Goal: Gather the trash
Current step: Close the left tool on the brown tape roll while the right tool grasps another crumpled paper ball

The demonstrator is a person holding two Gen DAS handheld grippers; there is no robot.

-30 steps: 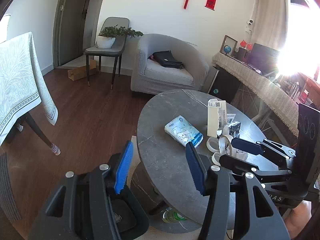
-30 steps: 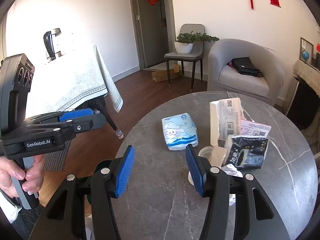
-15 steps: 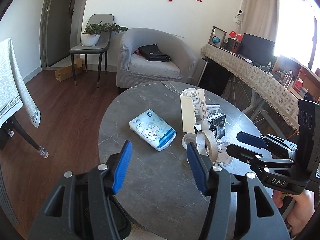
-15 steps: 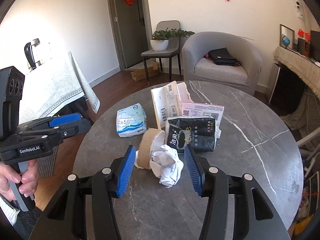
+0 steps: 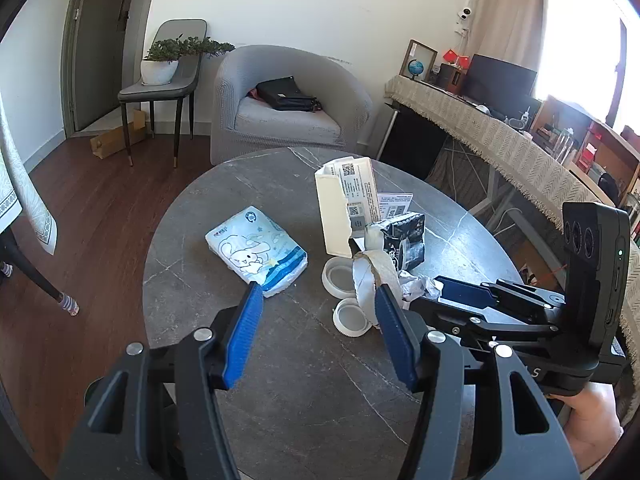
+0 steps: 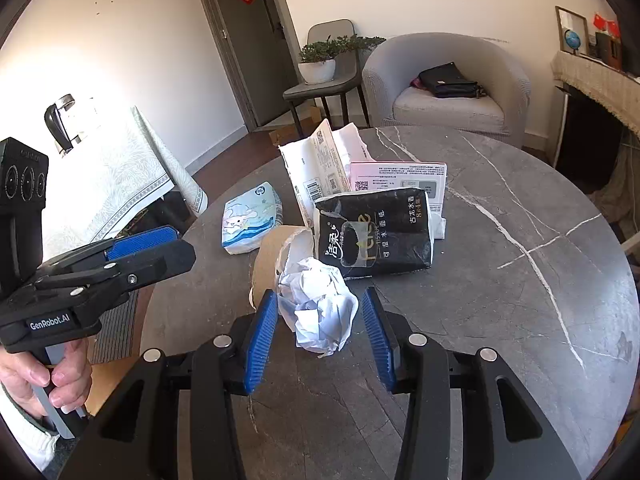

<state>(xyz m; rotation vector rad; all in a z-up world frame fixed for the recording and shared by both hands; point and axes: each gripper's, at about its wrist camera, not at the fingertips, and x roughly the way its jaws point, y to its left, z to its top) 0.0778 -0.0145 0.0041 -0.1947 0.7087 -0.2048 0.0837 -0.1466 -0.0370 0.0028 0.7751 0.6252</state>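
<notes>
A pile of trash lies on the round grey marble table (image 6: 500, 260). My right gripper (image 6: 320, 296) is low over a crumpled white paper (image 6: 320, 308). Its jaws are closing with the paper between them, and the pads are not pressing on it. Behind the paper are a brown tape roll (image 6: 268, 256), a black tissue pack (image 6: 376, 232) and a torn white carton (image 6: 320, 168). My left gripper (image 5: 318, 296) is open and its jaws are opening over bare table (image 5: 300, 380), with nothing between them. Just ahead of it lie two white lids (image 5: 352, 316) and a blue-and-white tissue pack (image 5: 256, 248).
Past the table stand a grey armchair (image 5: 288, 112) holding a black bag and a chair with a potted plant (image 5: 160, 68). A cloth-covered table (image 6: 100, 184) is on the left. A long sideboard (image 5: 500, 140) runs along the right. A hand (image 6: 48, 376) grips the left gripper's handle.
Both grippers have moved forward over the table toward the pile. The right jaws have narrowed and now straddle the crumpled paper. The left jaws have widened slightly.
</notes>
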